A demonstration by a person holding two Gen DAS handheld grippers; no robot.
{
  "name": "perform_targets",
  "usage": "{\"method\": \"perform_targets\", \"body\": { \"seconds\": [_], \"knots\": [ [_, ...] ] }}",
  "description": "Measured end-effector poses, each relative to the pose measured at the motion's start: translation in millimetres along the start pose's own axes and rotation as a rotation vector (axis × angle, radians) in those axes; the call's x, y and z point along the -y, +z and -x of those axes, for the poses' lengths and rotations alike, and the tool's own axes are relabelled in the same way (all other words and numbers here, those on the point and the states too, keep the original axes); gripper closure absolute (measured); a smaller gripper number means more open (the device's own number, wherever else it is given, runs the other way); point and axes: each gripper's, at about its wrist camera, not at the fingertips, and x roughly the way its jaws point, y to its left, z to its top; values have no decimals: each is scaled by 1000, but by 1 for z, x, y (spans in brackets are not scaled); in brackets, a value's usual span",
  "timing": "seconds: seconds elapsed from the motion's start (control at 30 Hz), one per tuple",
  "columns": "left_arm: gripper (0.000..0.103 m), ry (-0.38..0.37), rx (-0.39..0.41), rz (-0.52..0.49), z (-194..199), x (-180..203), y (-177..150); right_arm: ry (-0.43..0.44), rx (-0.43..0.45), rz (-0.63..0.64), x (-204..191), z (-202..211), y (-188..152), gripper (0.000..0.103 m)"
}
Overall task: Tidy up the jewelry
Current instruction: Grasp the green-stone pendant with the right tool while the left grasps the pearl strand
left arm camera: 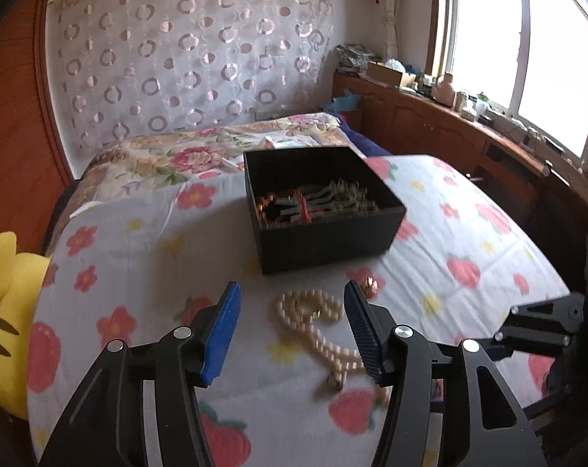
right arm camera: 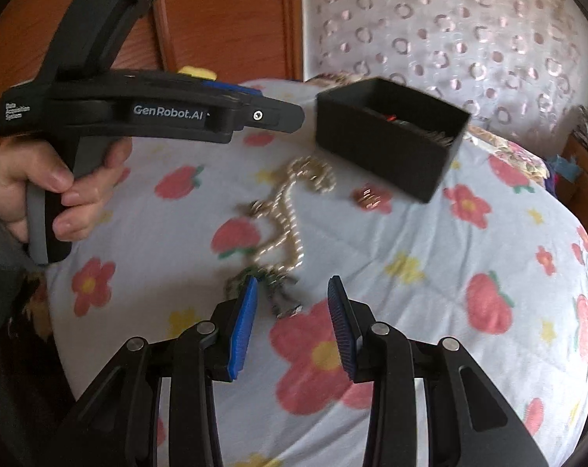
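Just in front of the black jewelry box, the pearl necklace lies on the floral bedspread. Left gripper and right gripper are both spread, empty. Best to pinch the bunched loop, not one strand.
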Motion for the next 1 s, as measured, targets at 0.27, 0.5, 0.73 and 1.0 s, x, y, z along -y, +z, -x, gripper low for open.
{"method": "perform_targets", "body": {
  "seconds": [0.27, 0.5, 0.73, 1.0],
  "knots": [
    [49, -5, -3, 2, 6, -6, -17, 13, -25, 54, -15, -5, 9, 64],
    [49, 0, -26, 33, 1, -20, -24, 90, -44, 39, -9, -4, 15, 86],
    [49, 6, -50, 46, -5, -25, -26, 90, -48, 75, -19, 2, 11, 103],
    [49, -7, -68, 46, -13, -20, -19, 55, 8, 24, -3, 28, -2, 103]
  ]
}}
